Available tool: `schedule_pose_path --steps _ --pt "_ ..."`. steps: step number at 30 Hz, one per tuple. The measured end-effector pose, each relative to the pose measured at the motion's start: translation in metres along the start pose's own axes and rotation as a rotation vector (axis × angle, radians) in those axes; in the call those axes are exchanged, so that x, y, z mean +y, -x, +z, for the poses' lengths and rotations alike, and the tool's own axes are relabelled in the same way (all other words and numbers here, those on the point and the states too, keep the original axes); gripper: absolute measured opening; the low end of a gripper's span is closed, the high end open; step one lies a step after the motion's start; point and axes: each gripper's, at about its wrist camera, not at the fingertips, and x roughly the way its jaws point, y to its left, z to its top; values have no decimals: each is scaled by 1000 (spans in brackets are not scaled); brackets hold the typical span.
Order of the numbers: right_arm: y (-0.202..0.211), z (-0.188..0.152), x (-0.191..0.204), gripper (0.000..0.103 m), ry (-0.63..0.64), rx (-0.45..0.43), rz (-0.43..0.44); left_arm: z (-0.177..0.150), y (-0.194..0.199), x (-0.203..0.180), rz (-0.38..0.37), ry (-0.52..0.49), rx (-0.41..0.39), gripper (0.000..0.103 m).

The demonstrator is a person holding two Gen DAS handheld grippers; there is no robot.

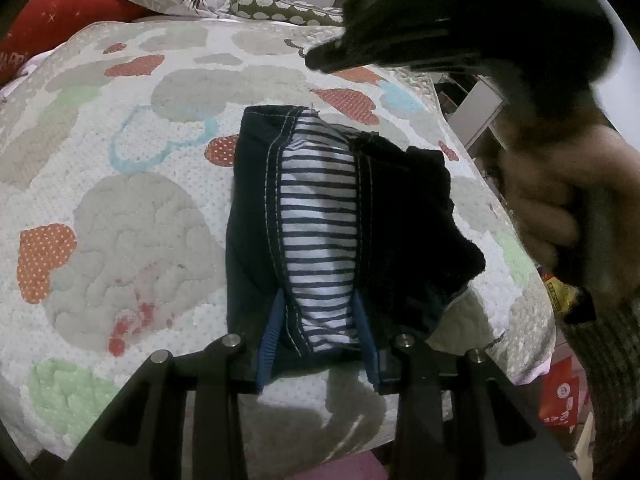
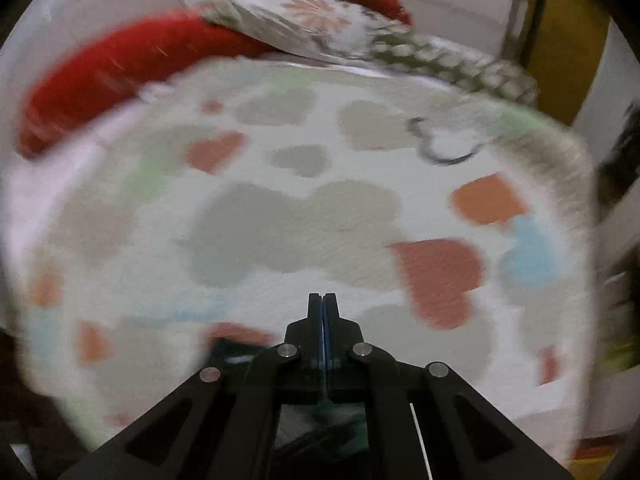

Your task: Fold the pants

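Pants lie bunched mid-quilt, near edge clamped in left gripper. Right gripper clenched on nothing, above bare quilt to the right. I'd keep left pinned & re-grab far waistband w/ right, then fold flat.

Dark denim pants, quilted cloth bedspread

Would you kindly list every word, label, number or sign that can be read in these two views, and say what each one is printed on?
"HAPP": white letters, cut off by the frame edge, on the red cushion.
Red bag beside the bed: white round mark and lettering, too small to read.
Yellow package behind the hand: print too blurred to read.
Pants and quilt: no text.
Right wrist view: nothing readable, all blurred.
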Motion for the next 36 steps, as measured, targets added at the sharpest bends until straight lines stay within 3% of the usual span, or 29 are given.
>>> schedule_pose_path --steps 1,2,3,5,8,9,12,15,16,18,20,24,26,28,36 --pt "9 -3 2 12 -1 -6 38 0 0 0 2 0 -1 35" --pt "15 -5 6 27 8 -11 42 -1 0 0 5 -1 -1 36" --pt "22 -9 8 33 14 -18 45 -1 1 -1 9 -2 -2 36" --pt "37 -24 4 34 -20 -28 97 -2 2 -1 11 -2 -2 37" --pt "43 -57 -3 34 -102 -5 245 -2 2 -1 15 -3 3 39" --pt "42 -73 -6 34 -117 17 252 -2 3 -2 15 -14 11 39" --pt "41 -115 -15 30 -123 22 121 -2 16 -5 5 -58 20 40" --pt "56 -140 -27 30 -141 -32 61 -1 32 -5 -40 -77 16 43" --pt "62 -147 -30 33 -140 -50 13 -1 36 -4 -41 -76 14 45" --pt "70 -154 -35 50 -140 -60 -89 5 38 4 -27 -45 9 48" --pt "73 -159 -46 56 -163 -63 -108 11 35 15 -24 8 22 48" --pt "82 -164 -63 59 -259 -106 43 24 31 39 -94 149 34 61" --pt "85 -164 -70 78 -305 -142 153 30 30 44 -122 179 17 70" --pt "80 -163 -76 82 -352 -151 243 38 24 46 -152 174 17 76" --pt "26 -161 -86 83 -496 -85 416 54 -30 38 -210 132 143 77"
